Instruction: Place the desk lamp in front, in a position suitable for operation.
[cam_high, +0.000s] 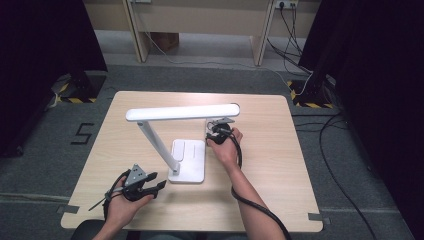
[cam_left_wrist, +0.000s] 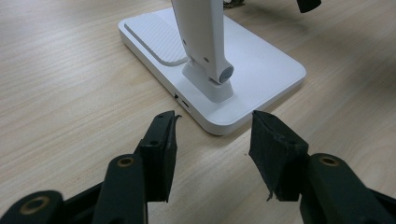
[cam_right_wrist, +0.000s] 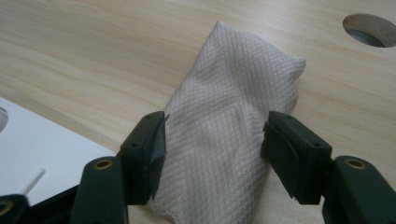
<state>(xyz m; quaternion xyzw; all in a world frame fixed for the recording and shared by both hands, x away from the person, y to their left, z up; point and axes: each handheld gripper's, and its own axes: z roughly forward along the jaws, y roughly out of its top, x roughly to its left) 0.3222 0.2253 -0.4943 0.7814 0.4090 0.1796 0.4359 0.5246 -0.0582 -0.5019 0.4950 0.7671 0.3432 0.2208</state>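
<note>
White and folded, a textured cloth (cam_right_wrist: 233, 126) lies flat on the pale wooden table (cam_high: 270, 165), running from the bottom middle of the right gripper view up toward its upper right, near a round hole in the tabletop. The right gripper (cam_right_wrist: 212, 140) stands over it with its jaws spread, one on each side of the cloth and right at its edges; they look released rather than clenched, so the cloth seems to rest on the table and not in a grip. In the high view that right gripper (cam_high: 218, 131) sits at the middle of the frame, just right of the desk lamp (cam_high: 182, 112) and under the end of its long head. The left gripper (cam_high: 159, 184), at the lower left of the high view, is released too, its jaws apart with nothing between them, aimed at the near corner of the lamp base (cam_left_wrist: 261, 70). The step in hand looks like picking up the cloth, likely to wipe the lamp. The next move calls for closing the right jaws on the cloth and lifting it clear.
</note>
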